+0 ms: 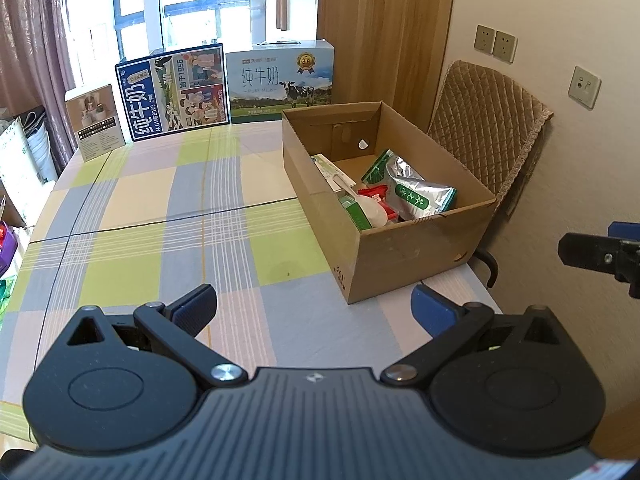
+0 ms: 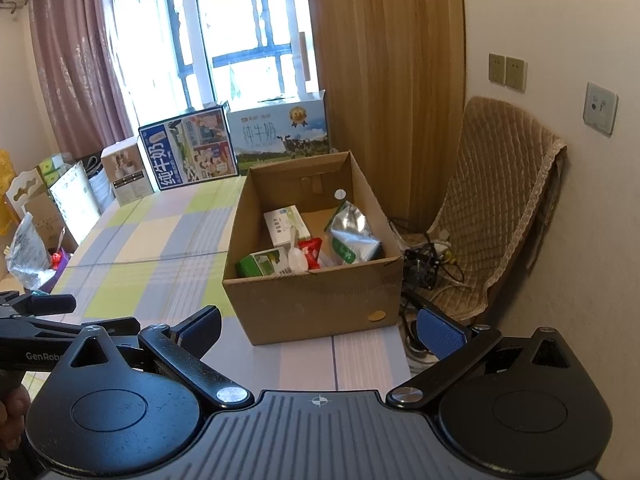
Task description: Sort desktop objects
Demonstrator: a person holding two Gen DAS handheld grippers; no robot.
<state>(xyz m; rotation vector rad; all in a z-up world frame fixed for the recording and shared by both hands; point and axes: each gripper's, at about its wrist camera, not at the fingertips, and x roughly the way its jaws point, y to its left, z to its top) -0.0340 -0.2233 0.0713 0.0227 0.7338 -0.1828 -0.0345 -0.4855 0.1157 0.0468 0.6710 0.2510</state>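
Desk (image 1: 160,216): cardboard box (image 1: 416,256) at 1 o'clock in the left wrist view, on the right-hand edge.
In the box: foil pouch (image 1: 420,194) on the right side; red packet (image 1: 376,196) just left of it; white spoon (image 1: 368,204) lying over the near items; carton (image 2: 262,263) in the near-left corner; flat packet (image 2: 286,224) behind it.
Desk's far edge, 11 to 12 o'clock, upright in a row: small box (image 1: 96,122), milk case (image 1: 174,92), second milk case (image 1: 280,80).
Chair (image 1: 488,120): right of the box, against the wall.
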